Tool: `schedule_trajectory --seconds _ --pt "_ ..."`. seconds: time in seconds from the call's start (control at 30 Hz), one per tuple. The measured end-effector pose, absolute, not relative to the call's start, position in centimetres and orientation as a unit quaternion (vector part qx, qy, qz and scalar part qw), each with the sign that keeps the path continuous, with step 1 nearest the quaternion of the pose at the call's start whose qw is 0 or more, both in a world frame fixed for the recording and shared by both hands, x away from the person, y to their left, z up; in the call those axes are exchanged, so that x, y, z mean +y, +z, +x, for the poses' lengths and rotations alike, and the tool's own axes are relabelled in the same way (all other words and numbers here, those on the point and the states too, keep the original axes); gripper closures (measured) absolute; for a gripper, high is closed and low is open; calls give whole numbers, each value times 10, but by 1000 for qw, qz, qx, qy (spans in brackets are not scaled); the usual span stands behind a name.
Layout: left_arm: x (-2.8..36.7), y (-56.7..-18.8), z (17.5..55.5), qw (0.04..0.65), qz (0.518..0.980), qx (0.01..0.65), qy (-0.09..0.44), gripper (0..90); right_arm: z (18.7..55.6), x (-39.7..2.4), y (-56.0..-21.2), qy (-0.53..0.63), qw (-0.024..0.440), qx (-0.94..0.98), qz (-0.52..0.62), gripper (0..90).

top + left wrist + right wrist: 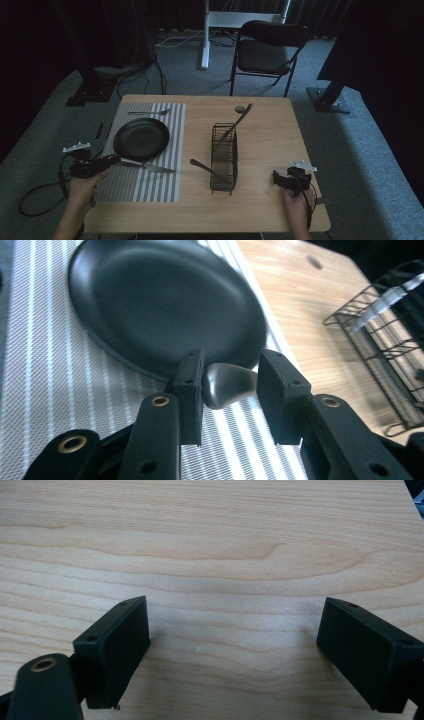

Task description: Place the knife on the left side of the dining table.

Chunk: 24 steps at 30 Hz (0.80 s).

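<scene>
Left tongs (227, 390) part-open, knife handle (226, 385) between pads, touching left pad, gap at right; looks like release, knife laid on striped mat (45, 365) beside black plate (165, 305). Right tongs (232, 650) wide open, empty, over bare counter (210, 540). Beyond: wire rack (224, 159) holding utensils.
</scene>
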<state>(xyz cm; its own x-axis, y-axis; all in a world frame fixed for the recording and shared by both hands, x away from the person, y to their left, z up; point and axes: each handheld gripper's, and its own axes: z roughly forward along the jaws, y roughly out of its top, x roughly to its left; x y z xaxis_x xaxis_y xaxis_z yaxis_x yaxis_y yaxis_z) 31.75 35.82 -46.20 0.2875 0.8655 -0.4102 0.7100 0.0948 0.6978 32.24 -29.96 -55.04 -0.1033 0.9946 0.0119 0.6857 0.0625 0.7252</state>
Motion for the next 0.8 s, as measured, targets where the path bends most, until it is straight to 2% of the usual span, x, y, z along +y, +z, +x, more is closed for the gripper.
schedule_trajectory --seconds 0.13,0.4,0.8 --pt "364 -470 318 433 662 605 85 613 322 -300 -550 297 260 681 617 127" --pt "368 -482 320 417 661 618 83 617 322 -300 -550 297 260 681 617 126" --pt "378 -503 328 402 653 640 45 588 322 -300 -550 297 260 681 617 126"
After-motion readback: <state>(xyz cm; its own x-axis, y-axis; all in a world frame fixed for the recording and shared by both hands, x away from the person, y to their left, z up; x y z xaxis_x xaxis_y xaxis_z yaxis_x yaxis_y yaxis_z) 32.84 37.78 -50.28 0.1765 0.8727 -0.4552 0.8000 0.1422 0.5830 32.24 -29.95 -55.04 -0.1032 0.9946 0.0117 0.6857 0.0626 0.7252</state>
